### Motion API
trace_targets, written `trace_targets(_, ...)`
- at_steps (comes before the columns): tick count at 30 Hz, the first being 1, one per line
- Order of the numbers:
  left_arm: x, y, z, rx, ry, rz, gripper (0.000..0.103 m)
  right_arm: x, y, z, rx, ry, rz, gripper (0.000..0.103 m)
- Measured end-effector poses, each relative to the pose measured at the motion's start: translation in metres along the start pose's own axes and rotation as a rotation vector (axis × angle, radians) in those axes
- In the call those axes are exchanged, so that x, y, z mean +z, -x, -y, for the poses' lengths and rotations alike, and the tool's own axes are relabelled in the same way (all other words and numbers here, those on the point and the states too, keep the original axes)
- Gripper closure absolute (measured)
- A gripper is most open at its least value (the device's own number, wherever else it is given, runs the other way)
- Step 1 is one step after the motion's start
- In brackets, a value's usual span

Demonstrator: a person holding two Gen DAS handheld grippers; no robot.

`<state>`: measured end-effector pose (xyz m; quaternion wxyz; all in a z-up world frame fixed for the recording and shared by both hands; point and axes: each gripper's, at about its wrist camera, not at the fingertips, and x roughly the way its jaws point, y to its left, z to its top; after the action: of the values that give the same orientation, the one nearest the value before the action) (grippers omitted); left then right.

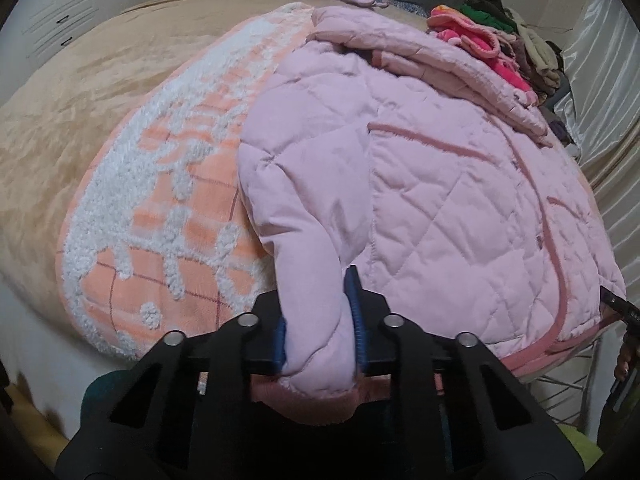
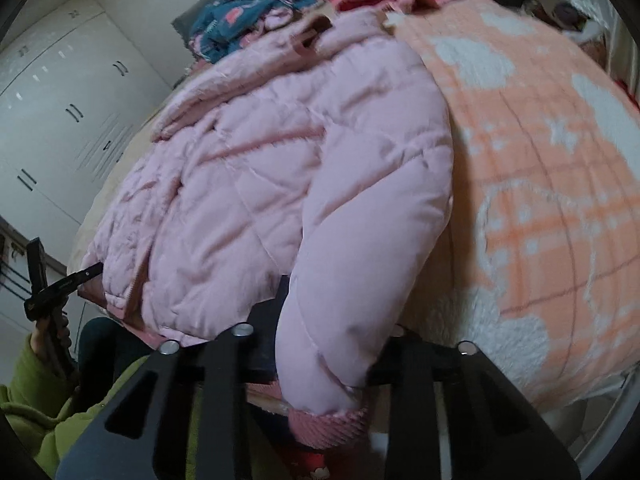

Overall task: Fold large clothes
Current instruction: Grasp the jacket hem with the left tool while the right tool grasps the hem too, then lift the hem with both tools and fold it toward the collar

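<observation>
1. Left wrist view: your left tool [image 1: 320, 332] is clamped on one sleeve cuff of the pink quilted jacket [image 1: 440, 184], which lies on the bed.
2. Your right tool [image 2: 324, 344] pinches the other sleeve.
3. Lift both evenly; fold the sleeves inward across the chest.

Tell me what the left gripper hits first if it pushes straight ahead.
Likely the pink jacket itself: the left gripper is shut on its sleeve, and the quilted body lies right beyond. Depth is unclear.

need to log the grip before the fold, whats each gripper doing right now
left gripper: closed on one sleeve cuff of the pink quilted jacket.
right gripper: closed on the other sleeve cuff.
</observation>
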<state>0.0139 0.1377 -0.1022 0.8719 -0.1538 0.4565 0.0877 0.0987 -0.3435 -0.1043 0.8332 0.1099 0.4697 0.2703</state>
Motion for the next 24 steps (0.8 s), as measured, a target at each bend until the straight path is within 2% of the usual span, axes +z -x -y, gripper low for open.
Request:
trace_targets(7, 0.022, 0.027, 0.008, -0.037, -0.029, 0.082, 0.093, 0.032, 0.04, -0.024, 0.079, 0.04, 0.179, 0.084)
trace_targets(13, 0.046, 0.044, 0.017, -0.043, -0.043, 0.133, 0.093, 0.062, 0.056, -0.036, 0.126, 0.035, 0.272, 0.085)
trace_targets(24, 0.082, 0.06, 0.026, -0.067, -0.047, 0.194, 0.093, 0.102, 0.061, -0.047, 0.117, 0.032, 0.319, 0.085)
